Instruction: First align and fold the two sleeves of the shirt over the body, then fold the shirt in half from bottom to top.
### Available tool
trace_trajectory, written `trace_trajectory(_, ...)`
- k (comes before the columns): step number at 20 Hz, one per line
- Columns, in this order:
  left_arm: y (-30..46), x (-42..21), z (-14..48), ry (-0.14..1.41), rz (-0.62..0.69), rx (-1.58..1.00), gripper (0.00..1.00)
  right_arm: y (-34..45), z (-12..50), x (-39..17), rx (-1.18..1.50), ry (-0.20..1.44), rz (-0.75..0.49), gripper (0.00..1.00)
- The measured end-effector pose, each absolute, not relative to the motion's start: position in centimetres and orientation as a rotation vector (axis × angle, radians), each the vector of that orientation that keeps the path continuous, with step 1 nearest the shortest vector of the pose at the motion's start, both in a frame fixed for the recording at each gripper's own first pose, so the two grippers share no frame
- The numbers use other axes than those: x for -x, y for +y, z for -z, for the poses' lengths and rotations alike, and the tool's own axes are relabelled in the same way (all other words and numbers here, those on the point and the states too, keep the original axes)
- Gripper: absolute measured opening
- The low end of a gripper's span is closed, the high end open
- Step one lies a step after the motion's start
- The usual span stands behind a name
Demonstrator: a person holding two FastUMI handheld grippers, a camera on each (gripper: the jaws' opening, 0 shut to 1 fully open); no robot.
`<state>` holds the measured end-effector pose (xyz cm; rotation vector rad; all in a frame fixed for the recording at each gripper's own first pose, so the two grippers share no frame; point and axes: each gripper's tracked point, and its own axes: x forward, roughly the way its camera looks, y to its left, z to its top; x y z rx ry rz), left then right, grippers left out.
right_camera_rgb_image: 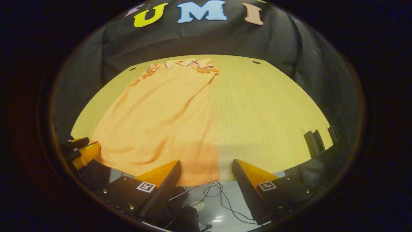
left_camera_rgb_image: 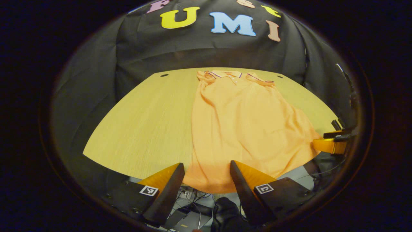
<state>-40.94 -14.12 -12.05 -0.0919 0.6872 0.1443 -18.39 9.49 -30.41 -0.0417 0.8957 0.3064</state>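
Shirt [left_camera_rgb_image: 244, 129] flat on desk [left_camera_rgb_image: 145, 129], sleeves folded in. Left gripper [left_camera_rgb_image: 207, 169] and right gripper [right_camera_rgb_image: 206, 166] spread at hem, holding nothing.

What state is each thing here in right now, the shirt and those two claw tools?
Shirt: flat on the table, collar at the far edge, sleeves already folded in, hem hanging over the near edge, not yet folded in half.
Left gripper: open, at the hem, nothing held.
Right gripper: open, at the hem's right corner, nothing held.
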Motion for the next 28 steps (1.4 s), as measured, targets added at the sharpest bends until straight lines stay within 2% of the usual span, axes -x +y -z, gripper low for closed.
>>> trace_trajectory(2,-14.6,40.8,12.1,0.692,-0.138,0.093,0.96,9.8,30.4,18.5,0.046,0.891,-0.319,1.0)
trace_trajectory(3,-14.9,40.6,12.1,0.69,-0.138,0.09,0.94,9.9,30.4,18.4,0.046,0.886,-0.325,0.94)
trace_trajectory(4,-15.0,40.6,12.0,0.688,-0.142,0.091,0.88,10.0,30.4,18.6,0.047,0.887,-0.329,0.92)
trace_trajectory(5,-15.2,40.3,12.1,0.688,-0.14,0.095,0.87,10.2,30.3,18.5,0.05,0.881,-0.336,0.84)
trace_trajectory(6,-15.5,40.2,12.1,0.692,-0.138,0.092,0.81,10.4,30.3,18.5,0.049,0.872,-0.34,0.79)
trace_trajectory(7,-15.8,40.0,12.0,0.691,-0.131,0.09,0.75,10.4,30.3,18.3,0.042,0.866,-0.335,0.65)
trace_trajectory(9,-16.1,39.6,11.9,0.686,-0.131,0.091,0.55,10.0,30.4,18.3,0.028,0.855,-0.321,0.47)
trace_trajectory(10,-16.1,39.7,12.0,0.683,-0.138,0.095,0.39,10.1,30.3,18.3,0.01,0.854,-0.317,0.37)
trace_trajectory(11,-16.0,39.6,11.9,0.681,-0.143,0.1,0.29,10.1,30.3,18.4,0.011,0.861,-0.327,0.27)
trace_trajectory(12,-16.1,39.6,11.9,0.678,-0.141,0.093,0.23,10.3,30.4,18.2,0.018,0.864,-0.342,0.27)
trace_trajectory(13,-16.1,39.6,11.8,0.673,-0.154,0.106,0.22,10.1,30.1,18.3,-0.004,0.875,-0.338,0.27)
trace_trajectory(14,-15.8,39.5,11.8,0.678,-0.161,0.109,0.07,10.2,30.4,18.1,-0.018,0.879,-0.342,0.03)
trace_trajectory(21,-15.4,38.6,9.9,0.732,-0.187,0.116,0.07,10.4,29.1,18.0,-0.124,0.95,-0.408,0.03)
trace_trajectory(28,-15.2,33.3,3.3,0.643,-0.16,0.147,0.07,10.6,21.6,12.6,-0.192,0.826,-0.417,0.03)
